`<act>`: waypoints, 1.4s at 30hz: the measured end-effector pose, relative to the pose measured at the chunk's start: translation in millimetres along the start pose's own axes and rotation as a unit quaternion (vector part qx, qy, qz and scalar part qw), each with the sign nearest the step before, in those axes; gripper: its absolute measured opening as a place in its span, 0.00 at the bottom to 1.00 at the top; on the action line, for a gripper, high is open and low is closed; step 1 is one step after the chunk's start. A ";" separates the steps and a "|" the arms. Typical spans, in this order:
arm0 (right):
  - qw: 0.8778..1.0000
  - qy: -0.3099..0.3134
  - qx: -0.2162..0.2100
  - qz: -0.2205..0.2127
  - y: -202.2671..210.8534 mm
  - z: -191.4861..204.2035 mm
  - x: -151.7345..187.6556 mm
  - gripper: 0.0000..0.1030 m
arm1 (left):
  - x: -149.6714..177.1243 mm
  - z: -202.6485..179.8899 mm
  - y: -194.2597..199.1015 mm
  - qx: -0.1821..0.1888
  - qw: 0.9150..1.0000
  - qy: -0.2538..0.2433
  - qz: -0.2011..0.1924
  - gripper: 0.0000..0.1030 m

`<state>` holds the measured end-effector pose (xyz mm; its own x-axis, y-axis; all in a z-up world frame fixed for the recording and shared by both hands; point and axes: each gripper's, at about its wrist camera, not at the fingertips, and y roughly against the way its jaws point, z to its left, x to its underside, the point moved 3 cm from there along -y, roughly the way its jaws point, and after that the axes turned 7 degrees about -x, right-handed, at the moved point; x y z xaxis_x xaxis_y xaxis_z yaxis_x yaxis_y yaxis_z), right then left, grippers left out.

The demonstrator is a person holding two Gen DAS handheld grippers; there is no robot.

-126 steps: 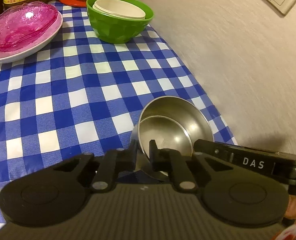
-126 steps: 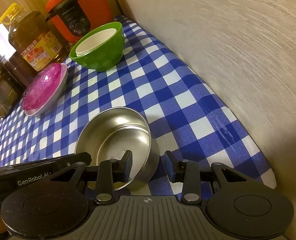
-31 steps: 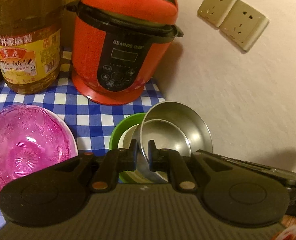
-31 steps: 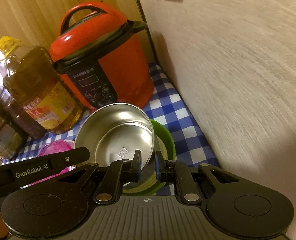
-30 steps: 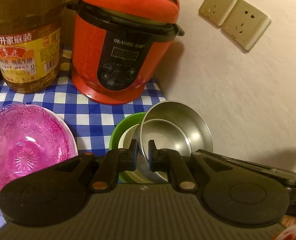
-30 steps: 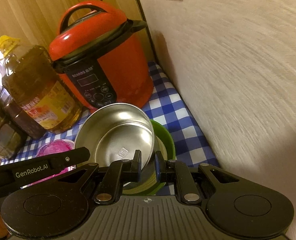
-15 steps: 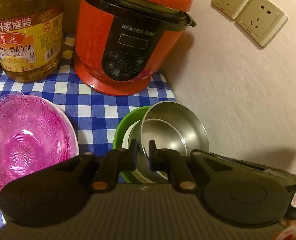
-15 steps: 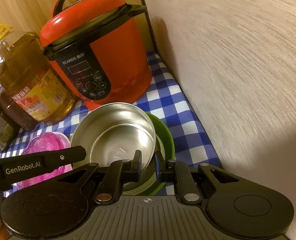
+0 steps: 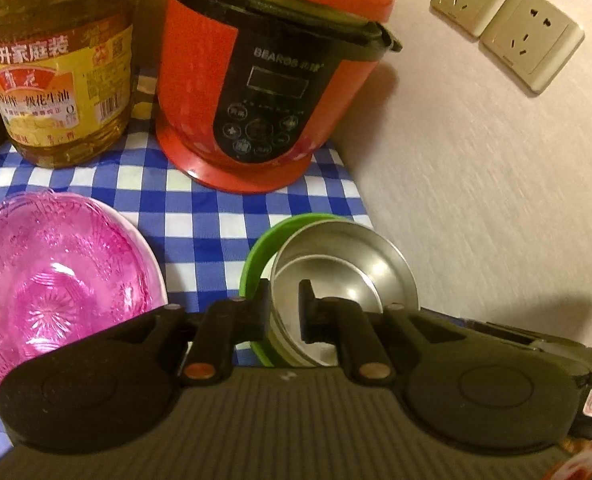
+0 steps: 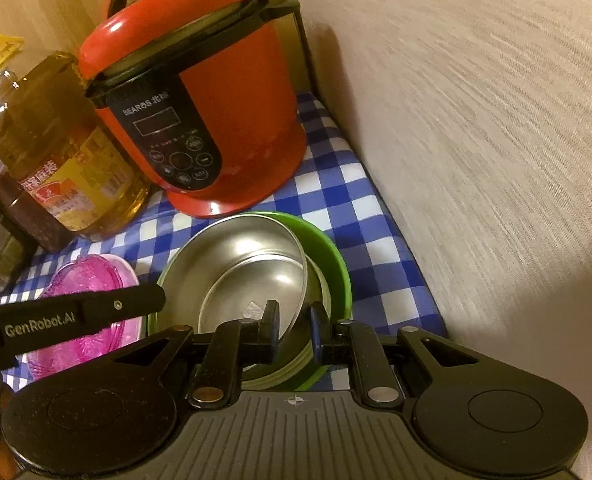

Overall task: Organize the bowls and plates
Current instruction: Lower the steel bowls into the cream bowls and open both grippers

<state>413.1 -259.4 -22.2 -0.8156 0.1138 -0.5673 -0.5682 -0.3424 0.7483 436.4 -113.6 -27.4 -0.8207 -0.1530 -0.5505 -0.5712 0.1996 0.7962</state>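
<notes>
Both claws, left claw (image 9: 283, 309) & right claw (image 10: 292, 330), pinched the steel bowl's (image 10: 248, 268) rim w/ it nested in the green bowl (image 10: 335, 268) by the pressure cooker (image 10: 200, 112); nesting step nearly done, next prob. letting go.

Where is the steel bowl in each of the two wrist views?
Left wrist: the steel bowl is at lower centre, right of the pink dish.
Right wrist: the steel bowl is at lower centre, inside the green bowl.
Shared landmark: the red cooker stands behind it in both.
</notes>
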 end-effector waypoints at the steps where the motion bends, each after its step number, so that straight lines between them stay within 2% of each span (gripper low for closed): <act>1: 1.000 0.002 -0.003 -0.006 2.4 0.3 0.0 0.16 | -0.5 0.5 1.8 -0.001 1.000 0.000 -0.004 0.12; 2: 1.000 0.003 -0.005 -0.012 4.8 0.3 -0.3 0.17 | -1.0 0.6 3.9 -0.002 1.000 -0.001 -0.008 0.16; 3: 1.000 0.003 -0.006 -0.019 7.9 -0.1 -0.4 0.23 | -1.4 0.9 6.1 -0.002 1.000 -0.003 -0.014 0.18; 4: 1.000 0.002 -0.006 -0.027 11.1 -1.0 -0.6 0.33 | -1.9 0.6 8.2 -0.004 1.000 -0.003 -0.018 0.19; 6: 0.999 -0.001 -0.005 -0.042 16.5 -2.8 -1.2 0.43 | -2.2 -0.3 10.1 -0.005 1.000 -0.007 -0.024 0.23; 14: 0.999 0.000 0.010 -0.044 15.2 -9.7 -0.2 0.44 | 4.2 -1.8 0.7 -0.009 1.000 -0.017 -0.023 0.27; 26: 0.999 -0.042 -0.006 -0.031 -1.0 -32.0 5.3 0.43 | 11.8 3.7 -14.0 -0.013 1.000 -0.014 -0.018 0.28; 29: 0.998 -0.047 -0.024 -0.045 0.4 -32.9 3.1 0.43 | 8.9 3.5 -15.4 -0.012 1.000 -0.012 -0.020 0.28; 38: 0.995 -0.045 -0.033 -0.078 -2.3 -33.8 -10.0 0.44 | 0.7 0.7 -19.2 -0.005 0.999 -0.010 -0.033 0.30; 42: 0.996 -0.047 -0.022 -0.078 -8.0 -37.3 -10.8 0.43 | -2.0 3.8 -23.0 -0.009 0.999 -0.006 -0.033 0.30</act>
<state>430.5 -292.7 -34.9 -0.7262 0.2550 -0.6384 -0.6845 -0.3547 0.6369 451.1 -114.2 -45.6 -0.7811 -0.1528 -0.6055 -0.6243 0.1715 0.7621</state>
